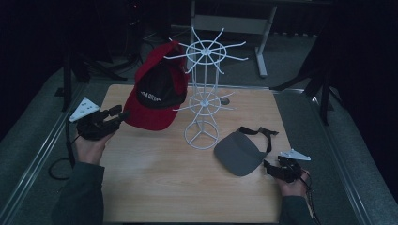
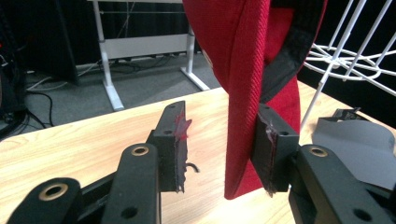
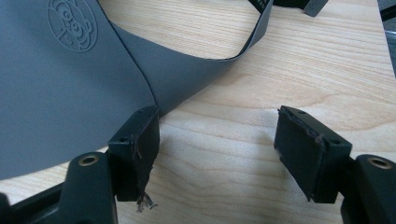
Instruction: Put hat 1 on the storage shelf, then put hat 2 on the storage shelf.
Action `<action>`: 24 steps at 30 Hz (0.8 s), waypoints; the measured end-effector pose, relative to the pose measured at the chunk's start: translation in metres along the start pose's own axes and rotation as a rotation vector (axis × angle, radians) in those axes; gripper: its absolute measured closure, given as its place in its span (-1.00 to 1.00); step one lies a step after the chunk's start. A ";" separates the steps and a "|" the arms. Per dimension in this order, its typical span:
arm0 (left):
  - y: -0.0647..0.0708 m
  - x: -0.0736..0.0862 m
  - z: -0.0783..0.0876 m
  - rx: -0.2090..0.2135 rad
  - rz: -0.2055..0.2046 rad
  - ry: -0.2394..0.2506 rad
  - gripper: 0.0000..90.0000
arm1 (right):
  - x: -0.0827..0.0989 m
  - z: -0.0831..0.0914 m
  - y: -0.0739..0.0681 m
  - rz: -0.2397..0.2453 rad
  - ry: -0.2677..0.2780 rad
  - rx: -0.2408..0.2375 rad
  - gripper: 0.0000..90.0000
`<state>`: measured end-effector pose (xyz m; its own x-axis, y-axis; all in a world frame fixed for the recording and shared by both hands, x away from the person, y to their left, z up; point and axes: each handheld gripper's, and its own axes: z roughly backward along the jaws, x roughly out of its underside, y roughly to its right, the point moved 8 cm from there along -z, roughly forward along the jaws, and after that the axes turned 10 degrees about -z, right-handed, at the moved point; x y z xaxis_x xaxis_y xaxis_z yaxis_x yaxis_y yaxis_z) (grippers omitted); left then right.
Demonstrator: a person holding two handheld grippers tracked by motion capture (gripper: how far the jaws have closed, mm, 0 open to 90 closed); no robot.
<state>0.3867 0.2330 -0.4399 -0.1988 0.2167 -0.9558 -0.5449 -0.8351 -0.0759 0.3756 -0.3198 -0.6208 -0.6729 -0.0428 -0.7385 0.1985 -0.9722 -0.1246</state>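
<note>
A red cap (image 1: 155, 93) with a black inside hangs on the left side of a white wire rack (image 1: 204, 93). My left gripper (image 1: 119, 113) is at the cap's lower left edge. In the left gripper view the red brim (image 2: 243, 93) hangs down between the jaws of that gripper (image 2: 219, 149), lying against the right pad while the left pad stands clear of it. A grey visor (image 1: 239, 152) lies flat on the table right of the rack's base. My right gripper (image 1: 268, 168) sits just off its right edge, open (image 3: 219, 149), with bare wood between the jaws and the visor (image 3: 56, 79) beside the left jaw.
The wooden table (image 1: 164, 187) has free surface across its front. The rack's round wire base (image 1: 202, 136) stands mid-table. A black strap (image 1: 260, 133) loops from the visor's back. A white desk frame (image 1: 230, 23) stands on the floor behind the table.
</note>
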 end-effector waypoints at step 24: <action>-0.011 0.001 0.011 -0.032 0.012 0.005 0.27 | -0.018 0.008 -0.002 -0.020 0.012 0.011 1.00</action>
<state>0.3834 0.2476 -0.4371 -0.2012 0.2042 -0.9580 -0.5165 -0.8531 -0.0734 0.3819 -0.3192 -0.6018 -0.6680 -0.0204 -0.7439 0.1770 -0.9753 -0.1322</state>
